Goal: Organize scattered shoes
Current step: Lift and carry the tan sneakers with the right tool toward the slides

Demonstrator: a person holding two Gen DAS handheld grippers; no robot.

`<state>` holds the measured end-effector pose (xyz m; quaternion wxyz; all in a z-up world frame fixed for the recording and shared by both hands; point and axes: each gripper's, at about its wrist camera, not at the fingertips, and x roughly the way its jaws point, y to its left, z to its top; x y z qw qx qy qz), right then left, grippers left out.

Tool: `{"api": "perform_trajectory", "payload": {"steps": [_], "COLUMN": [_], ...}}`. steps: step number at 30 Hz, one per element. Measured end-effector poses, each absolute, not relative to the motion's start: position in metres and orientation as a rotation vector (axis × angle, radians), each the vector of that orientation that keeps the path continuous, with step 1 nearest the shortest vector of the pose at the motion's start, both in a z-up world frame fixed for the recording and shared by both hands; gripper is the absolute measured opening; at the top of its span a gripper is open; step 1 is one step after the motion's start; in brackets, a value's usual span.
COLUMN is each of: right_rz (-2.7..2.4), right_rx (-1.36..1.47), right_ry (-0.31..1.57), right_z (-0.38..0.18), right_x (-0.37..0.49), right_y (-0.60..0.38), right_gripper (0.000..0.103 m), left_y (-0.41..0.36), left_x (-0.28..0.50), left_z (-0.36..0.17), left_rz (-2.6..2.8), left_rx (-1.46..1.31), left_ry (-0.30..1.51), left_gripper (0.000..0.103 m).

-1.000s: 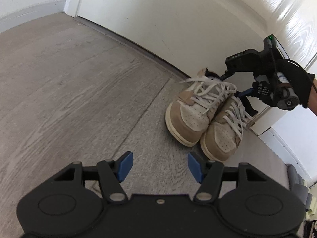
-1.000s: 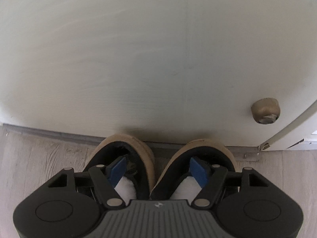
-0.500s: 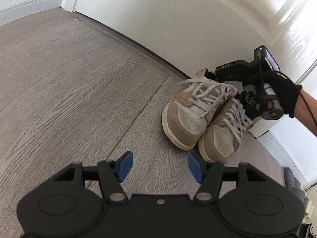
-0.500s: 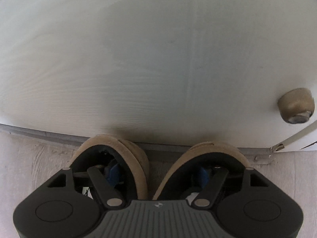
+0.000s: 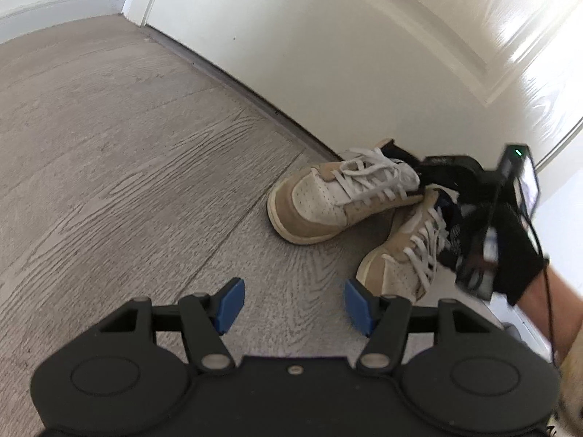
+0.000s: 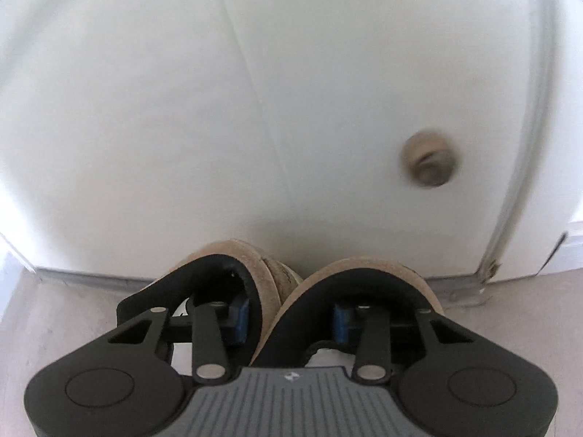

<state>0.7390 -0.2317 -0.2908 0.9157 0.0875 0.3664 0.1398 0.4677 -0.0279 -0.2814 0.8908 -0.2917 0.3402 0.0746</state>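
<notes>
Down on the gray wood floor (image 5: 127,145), two tan and white shoes sit close to a big white door (image 5: 328,36). From the left wrist view, the far shoe (image 5: 328,196) lies at about 1 o'clock, with its toe turned toward 9 o'clock. The near shoe (image 5: 400,255) is at about 2 o'clock, with its toe toward 7 o'clock. Their heels are close together and their toes are spread apart.

A person's right hand in a black glove (image 5: 517,251) holds the right gripper (image 6: 291,318) at the heels, at 3 o'clock. From the right wrist view, one blue pad (image 6: 238,318) is inside the left heel and the other is inside the right heel. The jaws have just been closing, and they squeeze the two inner heel walls together between them. A small round tan door stop (image 6: 430,162) shows on the door at 2 o'clock, but it is blurry.

The left gripper (image 5: 291,306) hangs over bare floor at 6 o'clock. Its blue pads are apart, with nothing between them.
</notes>
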Motion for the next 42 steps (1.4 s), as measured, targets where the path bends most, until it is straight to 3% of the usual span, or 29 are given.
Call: {"api": "perform_trajectory", "payload": {"steps": [9, 16, 27, 33, 42], "right_rz": [0.376, 0.378, 0.246, 0.189, 0.018], "right_rx": [0.232, 0.107, 0.238, 0.139, 0.06], "right_ry": [0.419, 0.171, 0.066, -0.01, 0.062], "right_z": [-0.269, -0.252, -0.194, -0.168, -0.156], "right_x": [0.639, 0.561, 0.55, 0.506, 0.433], "right_y": [-0.3, -0.334, -0.452, -0.54, -0.659], "right_gripper": [0.045, 0.041, 0.04, 0.04, 0.04], "left_y": [-0.049, -0.079, -0.155, -0.223, -0.327], "left_x": [0.456, 0.452, 0.458, 0.479, 0.515], "left_z": [-0.258, -0.238, -0.213, -0.215, -0.216], "left_rz": [0.154, 0.154, 0.099, -0.038, -0.267], "left_rx": [-0.577, -0.525, -0.369, -0.244, -0.037], "left_ry": [0.678, 0.674, 0.7, 0.731, 0.76], "left_gripper": [0.062, 0.058, 0.05, 0.045, 0.043]}}
